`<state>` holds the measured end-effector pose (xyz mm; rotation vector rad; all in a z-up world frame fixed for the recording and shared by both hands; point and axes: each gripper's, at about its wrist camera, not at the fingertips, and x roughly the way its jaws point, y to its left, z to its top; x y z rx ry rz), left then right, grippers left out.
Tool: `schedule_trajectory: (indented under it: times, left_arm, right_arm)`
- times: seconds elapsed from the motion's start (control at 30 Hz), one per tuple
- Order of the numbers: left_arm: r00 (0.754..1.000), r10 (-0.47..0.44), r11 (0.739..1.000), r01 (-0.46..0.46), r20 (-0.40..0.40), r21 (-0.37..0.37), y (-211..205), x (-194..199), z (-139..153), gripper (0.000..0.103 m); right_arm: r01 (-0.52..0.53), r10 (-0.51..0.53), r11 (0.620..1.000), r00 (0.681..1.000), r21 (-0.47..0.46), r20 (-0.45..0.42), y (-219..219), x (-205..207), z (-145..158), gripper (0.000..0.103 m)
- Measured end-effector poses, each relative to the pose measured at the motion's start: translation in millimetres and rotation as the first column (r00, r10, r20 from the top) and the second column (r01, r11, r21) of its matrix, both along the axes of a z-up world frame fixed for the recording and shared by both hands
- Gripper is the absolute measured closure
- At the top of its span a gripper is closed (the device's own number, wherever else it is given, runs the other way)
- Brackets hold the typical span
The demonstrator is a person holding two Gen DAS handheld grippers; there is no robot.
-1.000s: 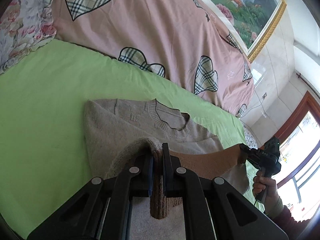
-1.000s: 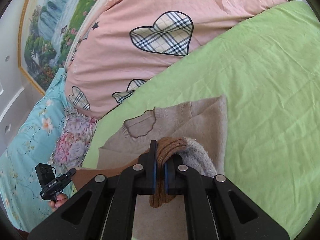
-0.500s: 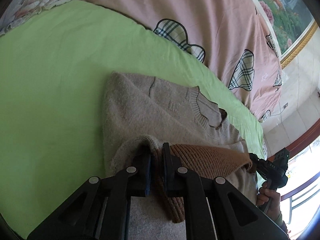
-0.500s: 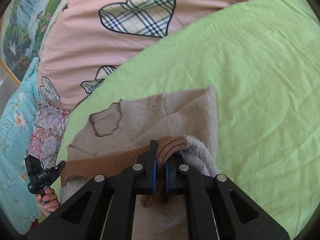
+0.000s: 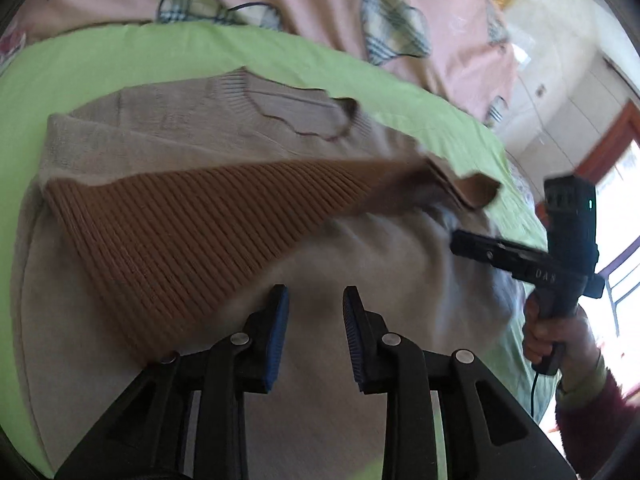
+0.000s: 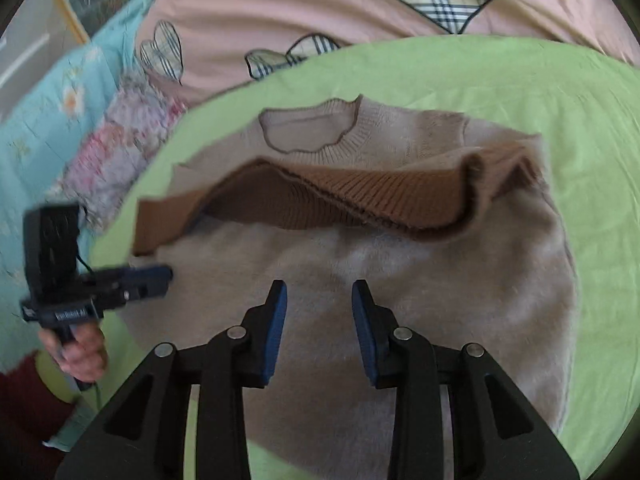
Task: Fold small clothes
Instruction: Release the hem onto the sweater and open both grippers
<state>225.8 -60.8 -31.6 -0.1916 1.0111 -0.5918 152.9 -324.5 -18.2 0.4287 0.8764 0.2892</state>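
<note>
A small beige knit sweater (image 5: pixel 224 120) lies on the green sheet, folded over on itself, its brown ribbed hem (image 5: pixel 188 220) lying across the middle below the neckline. It also shows in the right wrist view (image 6: pixel 420 280), with the hem (image 6: pixel 380 196) rumpled. My left gripper (image 5: pixel 314 308) is open and empty just above the folded fabric. My right gripper (image 6: pixel 318 304) is open and empty over the same fabric. Each gripper shows in the other's view, the right one (image 5: pixel 532 268) and the left one (image 6: pixel 100 288).
The green sheet (image 6: pixel 540 92) covers the bed. A pink quilt with plaid hearts (image 5: pixel 320 4) lies behind. Floral pillows (image 6: pixel 116 132) and a turquoise cloth (image 6: pixel 48 112) sit at the left. A framed painting, wall and window lie beyond.
Both grippers were shut on the brown hem and carried it forward over the sweater. Now both have opened and the hem lies released on the sweater.
</note>
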Motion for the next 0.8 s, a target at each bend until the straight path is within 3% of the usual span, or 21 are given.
schedule_trajectory:
  times: [0.13, 0.2, 0.33, 0.4, 0.53, 0.67, 0.8]
  left_arm:
    - [0.987, 0.156, 0.986, -0.157, 0.026, 0.056, 24, 50, 7, 0.081]
    - [0.975, 0.223, 0.974, -0.224, 0.022, 0.036, 41, 73, 12, 0.081]
    - [0.943, 0.329, 0.941, -0.332, 0.054, 0.059, 64, 92, 16, 0.076]
    - [0.937, 0.347, 0.937, -0.348, 0.028, 0.022, 74, 89, 15, 0.076]
    - [0.936, 0.350, 0.937, -0.350, 0.040, 0.004, 82, 48, 17, 0.075]
    - [0.939, 0.342, 0.939, -0.340, 0.029, -0.046, 86, -6, 21, 0.069]
    - [0.943, 0.332, 0.942, -0.331, 0.011, -0.057, 90, -64, 16, 0.066]
  right_arm:
    - [0.148, -0.148, 0.989, 0.988, 0.001, -0.046, -43, 31, -10, 0.067]
    - [0.231, -0.230, 0.973, 0.972, 0.022, -0.048, -67, 44, -11, 0.067]
    - [0.333, -0.332, 0.942, 0.943, 0.031, -0.030, -92, 51, -5, 0.067]
    - [0.356, -0.355, 0.932, 0.935, 0.068, -0.028, -96, 46, -1, 0.067]
    - [0.340, -0.342, 0.936, 0.940, 0.095, 0.008, -82, 7, 9, 0.059]
    - [0.318, -0.321, 0.942, 0.947, 0.108, 0.005, -63, -34, 5, 0.058]
    - [0.310, -0.310, 0.949, 0.951, 0.050, -0.011, -46, -70, -2, 0.056]
